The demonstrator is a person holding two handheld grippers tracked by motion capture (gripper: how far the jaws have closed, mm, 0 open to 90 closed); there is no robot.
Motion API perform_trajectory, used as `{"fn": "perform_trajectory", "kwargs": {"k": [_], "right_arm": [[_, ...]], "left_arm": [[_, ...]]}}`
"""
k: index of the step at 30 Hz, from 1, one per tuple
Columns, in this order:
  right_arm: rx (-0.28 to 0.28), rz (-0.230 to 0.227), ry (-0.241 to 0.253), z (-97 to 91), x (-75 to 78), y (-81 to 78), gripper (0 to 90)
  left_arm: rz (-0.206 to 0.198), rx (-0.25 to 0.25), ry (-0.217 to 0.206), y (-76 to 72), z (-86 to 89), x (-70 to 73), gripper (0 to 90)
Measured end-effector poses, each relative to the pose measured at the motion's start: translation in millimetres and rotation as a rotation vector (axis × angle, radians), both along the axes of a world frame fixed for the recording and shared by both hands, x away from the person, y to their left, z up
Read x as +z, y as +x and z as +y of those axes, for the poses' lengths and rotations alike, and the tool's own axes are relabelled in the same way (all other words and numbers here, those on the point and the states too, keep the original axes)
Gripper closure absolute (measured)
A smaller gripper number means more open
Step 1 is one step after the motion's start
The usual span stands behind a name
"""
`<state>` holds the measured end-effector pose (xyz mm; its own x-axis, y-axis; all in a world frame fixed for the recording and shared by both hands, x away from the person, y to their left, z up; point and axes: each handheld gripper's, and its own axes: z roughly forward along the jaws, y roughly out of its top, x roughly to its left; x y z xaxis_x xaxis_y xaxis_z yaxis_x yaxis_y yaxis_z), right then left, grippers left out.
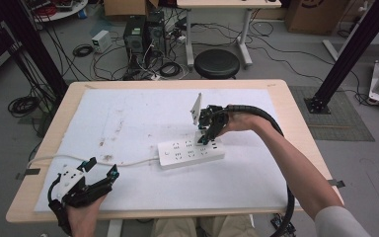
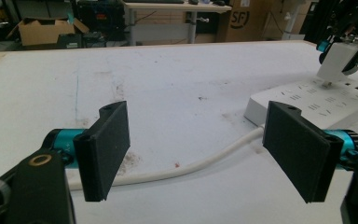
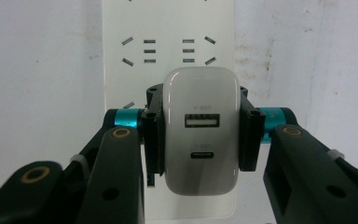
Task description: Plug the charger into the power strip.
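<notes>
A white power strip (image 1: 190,152) lies on the white mat, its cord (image 1: 128,162) running off to the left. My right gripper (image 1: 206,138) points down over the strip's right part and is shut on a white USB charger (image 3: 201,130), whose two ports face the camera. The charger sits right over the strip's sockets (image 3: 168,49); in the left gripper view its prongs seem to touch the strip (image 2: 307,100) below the charger (image 2: 338,60). My left gripper (image 1: 100,168) rests at the mat's near left corner, jaws wide apart with nothing between them, the cord (image 2: 191,165) lying beyond its pads (image 2: 105,149).
The mat (image 1: 128,113) covers most of the wooden table (image 1: 286,98). A black stool (image 1: 217,63), a desk, computer cases and loose cables stand on the floor beyond the far edge. The right forearm reaches in from the lower right.
</notes>
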<state>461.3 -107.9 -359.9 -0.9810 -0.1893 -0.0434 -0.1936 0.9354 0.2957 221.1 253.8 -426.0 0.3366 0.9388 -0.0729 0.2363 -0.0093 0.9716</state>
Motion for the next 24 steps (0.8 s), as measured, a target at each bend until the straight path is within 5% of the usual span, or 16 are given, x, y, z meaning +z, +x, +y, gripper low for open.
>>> {"fn": "perform_trajectory", "kwargs": {"k": [7,16,24], "right_arm": [[0.010,-0.033,-0.013,3.7,-0.4,-5.2,63.4],[-0.017,0.032,0.008,1.8,-3.6,3.4,63.5],[-0.018,0.035,-0.001,0.9,-10.7,4.2,63.5]], "left_arm": [[-0.002,0.003,0.001,0.8,-0.9,0.7,23.0],[-0.001,0.009,0.000,-1.6,2.3,0.2,23.1],[-0.001,0.018,-0.006,-4.5,6.5,0.3,23.1]]}}
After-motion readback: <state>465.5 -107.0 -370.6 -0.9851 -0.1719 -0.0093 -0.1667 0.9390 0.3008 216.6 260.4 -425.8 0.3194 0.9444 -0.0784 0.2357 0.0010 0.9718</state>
